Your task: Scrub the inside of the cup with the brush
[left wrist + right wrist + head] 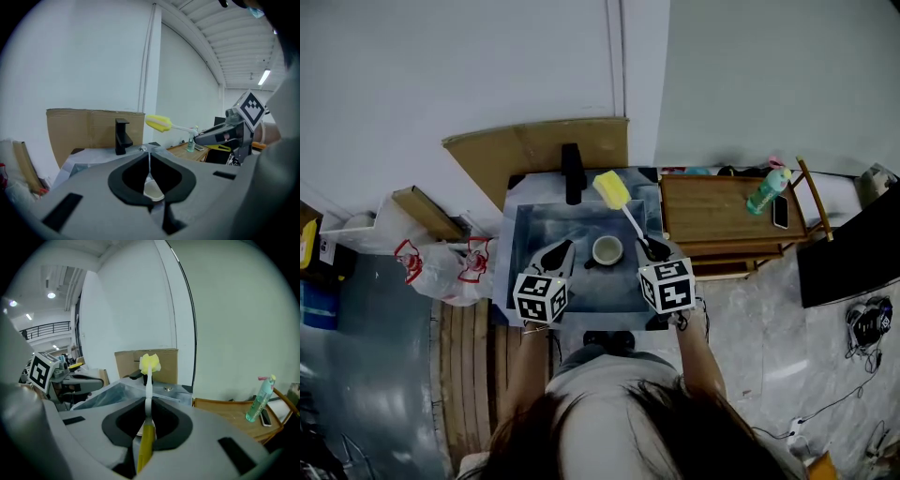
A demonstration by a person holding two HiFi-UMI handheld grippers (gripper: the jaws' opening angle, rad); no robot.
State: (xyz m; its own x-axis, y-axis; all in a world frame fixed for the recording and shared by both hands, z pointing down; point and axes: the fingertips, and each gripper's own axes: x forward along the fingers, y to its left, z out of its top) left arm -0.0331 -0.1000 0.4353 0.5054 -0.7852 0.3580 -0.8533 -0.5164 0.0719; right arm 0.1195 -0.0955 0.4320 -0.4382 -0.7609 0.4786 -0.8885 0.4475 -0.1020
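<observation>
Nearest me, the left claw (561, 251) hangs over the sink (534, 225), its 2 jaws pressed together on nothing. Beside it, the right claw (653, 247) is clamped on the handle of the brush (628, 217), whose yellow sponge head is raised and tilted toward the back, clear of the cup (607, 249). The cup stands upright on the sink floor between the 2 claws. Behind it rises a black tap (573, 173), then cardboard (520, 150) against the wall. A bottle (766, 190) stands on the wooden table (712, 211) to the right.
</observation>
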